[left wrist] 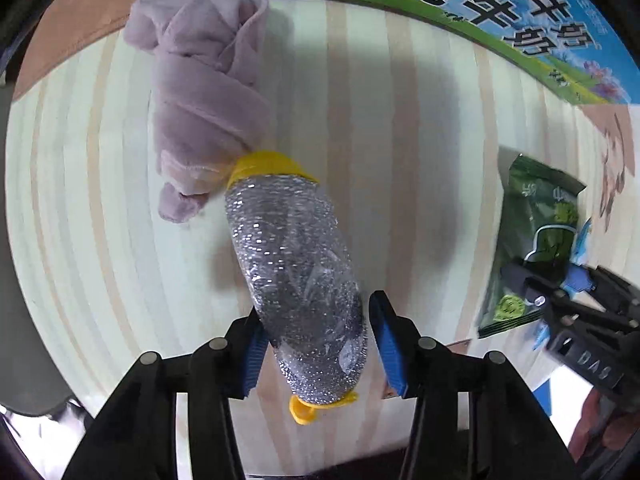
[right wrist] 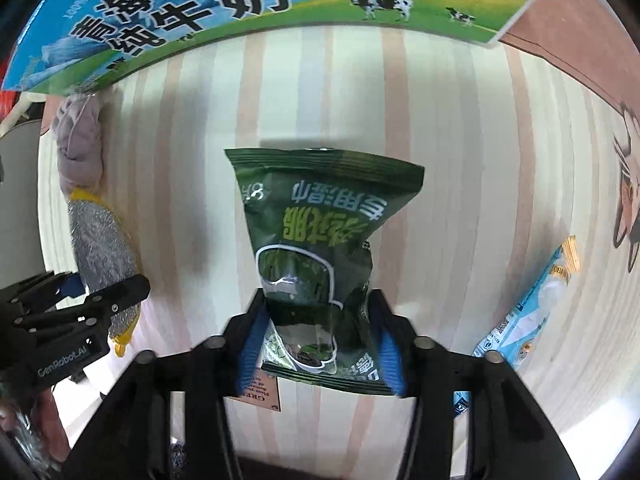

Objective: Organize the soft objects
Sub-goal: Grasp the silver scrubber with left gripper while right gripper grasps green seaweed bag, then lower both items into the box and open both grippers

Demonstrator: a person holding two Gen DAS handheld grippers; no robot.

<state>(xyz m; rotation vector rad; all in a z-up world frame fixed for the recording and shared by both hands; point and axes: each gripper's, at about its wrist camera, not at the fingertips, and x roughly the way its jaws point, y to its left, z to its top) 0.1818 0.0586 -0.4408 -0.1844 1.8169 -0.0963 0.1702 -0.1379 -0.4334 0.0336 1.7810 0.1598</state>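
Our left gripper [left wrist: 316,340] straddles the scourer's [left wrist: 296,272] near end; only its left pad seems to touch, so it could roll free. Our right gripper [right wrist: 318,340] pinches the green pack [right wrist: 316,248]; slick film may slip. Farther left lies the twisted towel [left wrist: 208,76].

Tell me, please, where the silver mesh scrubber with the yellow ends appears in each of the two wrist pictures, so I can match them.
Left wrist view: the silver mesh scrubber with yellow ends lies in the centre, running diagonally, its lower end between the blue pads of the left claw.
Right wrist view: it lies at the left edge, partly behind the left claw.
Shared landmark: the twisted lilac cloth touching its upper yellow end.
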